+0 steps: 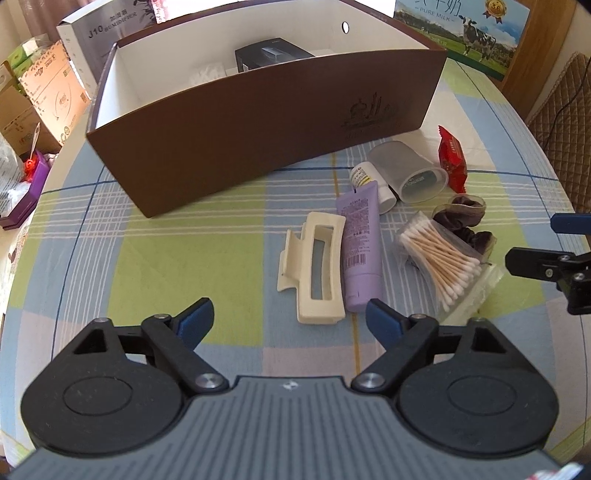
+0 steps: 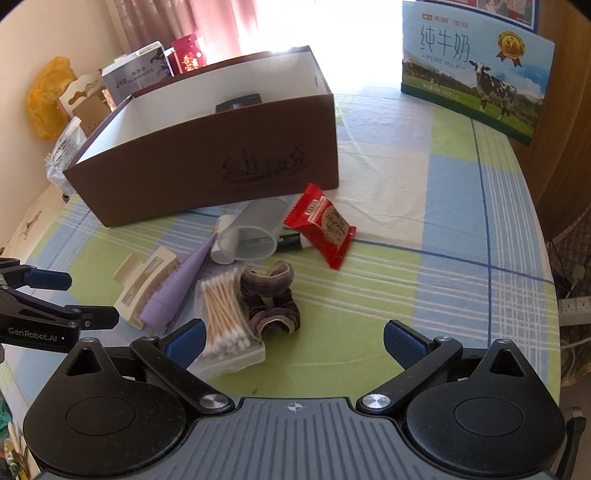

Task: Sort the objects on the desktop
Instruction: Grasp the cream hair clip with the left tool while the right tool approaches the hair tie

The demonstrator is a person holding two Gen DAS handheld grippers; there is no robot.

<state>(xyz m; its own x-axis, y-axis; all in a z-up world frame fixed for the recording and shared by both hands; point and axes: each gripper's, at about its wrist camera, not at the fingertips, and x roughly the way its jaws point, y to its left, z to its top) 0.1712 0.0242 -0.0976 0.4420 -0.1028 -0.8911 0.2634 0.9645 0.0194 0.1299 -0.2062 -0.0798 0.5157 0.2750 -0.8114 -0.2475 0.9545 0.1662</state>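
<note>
A brown box (image 1: 236, 147) (image 2: 177, 173) with a white inside stands at the back and holds a black item (image 1: 269, 57). In front of it lie a cream hair clip (image 1: 317, 269) (image 2: 147, 284), a purple tube (image 1: 360, 251) (image 2: 173, 291), a bag of cotton swabs (image 1: 443, 258) (image 2: 225, 317), dark scrunchies (image 1: 461, 218) (image 2: 269, 295), a clear cup (image 1: 410, 170) (image 2: 255, 232), a small white bottle (image 1: 369, 181) and a red snack packet (image 1: 452, 158) (image 2: 321, 225). My left gripper (image 1: 291, 321) is open just short of the clip. My right gripper (image 2: 295, 339) is open near the swabs and scrunchies.
A checked cloth (image 1: 184, 266) (image 2: 424, 258) covers the round table. A milk carton box (image 1: 465, 33) (image 2: 476, 70) stands at the far right. Cardboard boxes (image 1: 44, 96) and a humidifier box (image 2: 133, 77) sit behind and left of the brown box. The other gripper (image 1: 554, 262) (image 2: 48, 310) shows at each view's edge.
</note>
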